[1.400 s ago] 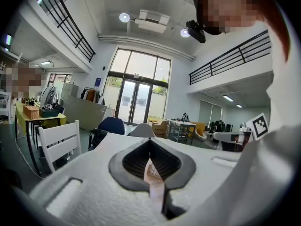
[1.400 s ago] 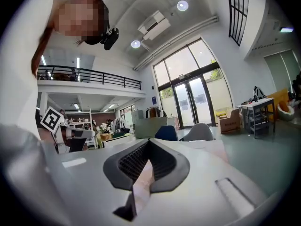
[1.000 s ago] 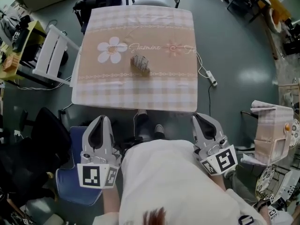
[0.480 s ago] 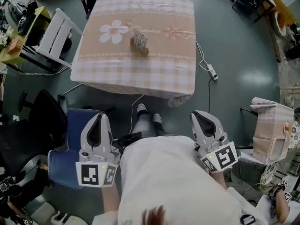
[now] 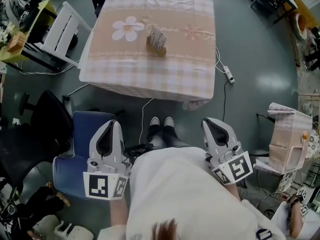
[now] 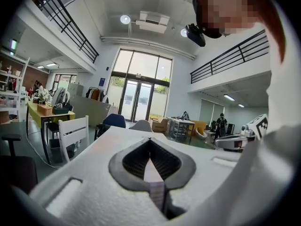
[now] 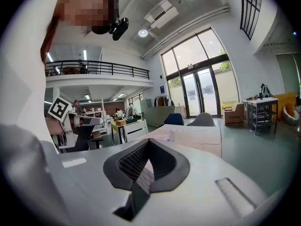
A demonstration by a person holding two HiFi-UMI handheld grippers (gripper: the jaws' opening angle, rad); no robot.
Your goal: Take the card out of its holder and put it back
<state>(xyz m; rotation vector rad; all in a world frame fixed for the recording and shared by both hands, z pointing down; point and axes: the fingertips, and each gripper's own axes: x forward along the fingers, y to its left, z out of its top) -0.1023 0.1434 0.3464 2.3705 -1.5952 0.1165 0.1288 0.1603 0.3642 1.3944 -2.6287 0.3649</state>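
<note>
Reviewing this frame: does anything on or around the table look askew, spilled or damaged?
Nothing is spilled or damaged. The card holder stands on the tablecloth slightly askew to its edges, and the cloth bunches at its near right corner. The left tool and right tool are shut, empty and well short of it.

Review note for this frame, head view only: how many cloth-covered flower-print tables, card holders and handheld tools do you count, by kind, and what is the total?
Flower-print table: 1
Card holder: 1
Handheld tools: 2 (left tool, right tool)
Total: 4
</note>
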